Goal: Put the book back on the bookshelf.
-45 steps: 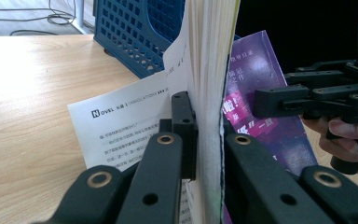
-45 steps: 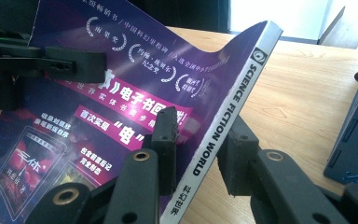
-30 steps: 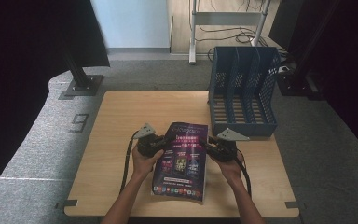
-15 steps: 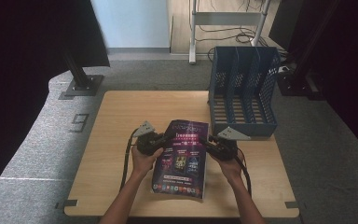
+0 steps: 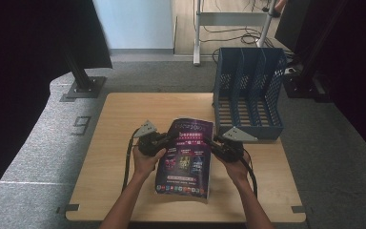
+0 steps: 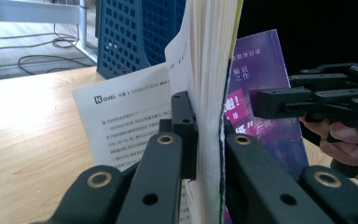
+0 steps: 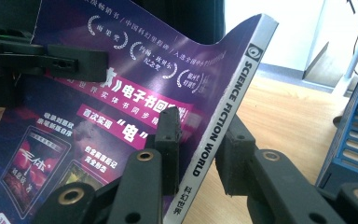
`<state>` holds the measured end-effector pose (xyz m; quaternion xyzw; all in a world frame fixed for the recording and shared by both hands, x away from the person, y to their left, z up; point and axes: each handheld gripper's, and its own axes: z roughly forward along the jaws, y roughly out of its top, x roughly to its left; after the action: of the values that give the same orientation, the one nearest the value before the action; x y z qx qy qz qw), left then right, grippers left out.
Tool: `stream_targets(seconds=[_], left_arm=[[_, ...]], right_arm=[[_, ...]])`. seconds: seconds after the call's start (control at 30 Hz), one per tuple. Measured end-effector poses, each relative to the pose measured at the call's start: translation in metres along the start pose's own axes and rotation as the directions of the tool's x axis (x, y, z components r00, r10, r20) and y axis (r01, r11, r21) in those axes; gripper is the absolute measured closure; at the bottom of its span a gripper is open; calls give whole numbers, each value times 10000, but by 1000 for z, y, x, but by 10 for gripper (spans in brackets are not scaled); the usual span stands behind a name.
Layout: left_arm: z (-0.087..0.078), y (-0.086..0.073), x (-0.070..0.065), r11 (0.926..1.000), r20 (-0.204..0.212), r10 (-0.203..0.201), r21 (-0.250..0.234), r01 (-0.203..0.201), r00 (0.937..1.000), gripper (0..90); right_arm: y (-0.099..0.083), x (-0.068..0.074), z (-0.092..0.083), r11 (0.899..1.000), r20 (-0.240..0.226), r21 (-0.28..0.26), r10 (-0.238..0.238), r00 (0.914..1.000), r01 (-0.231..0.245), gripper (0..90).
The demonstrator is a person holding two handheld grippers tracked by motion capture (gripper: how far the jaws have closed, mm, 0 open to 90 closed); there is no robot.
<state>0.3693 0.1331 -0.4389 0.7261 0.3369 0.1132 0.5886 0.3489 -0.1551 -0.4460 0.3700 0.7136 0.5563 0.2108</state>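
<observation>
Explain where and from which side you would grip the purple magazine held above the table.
Grip the magazine at its two long edges, from either side. The spine is stiff and narrow, so a claw fits across it from the right; the left claw clamps the open page edge. Pages there fan loosely, so bite deep.

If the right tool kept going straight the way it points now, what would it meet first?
The magazine: the right tool already straddles its spine, so it would only slide deeper over the cover. Beyond that, across the cover, sits the left tool, probably next in line, though depth is hard to judge.
</observation>
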Motion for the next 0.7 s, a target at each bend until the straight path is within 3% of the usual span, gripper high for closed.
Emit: stream_targets(seconds=[0.7], left_arm=[[3, -3, 0, 9999, -8, 5, 120, -5, 10000, 872]], right_arm=[[-3, -2, 0, 10000, 13, 17, 93, 10000, -93, 722]])
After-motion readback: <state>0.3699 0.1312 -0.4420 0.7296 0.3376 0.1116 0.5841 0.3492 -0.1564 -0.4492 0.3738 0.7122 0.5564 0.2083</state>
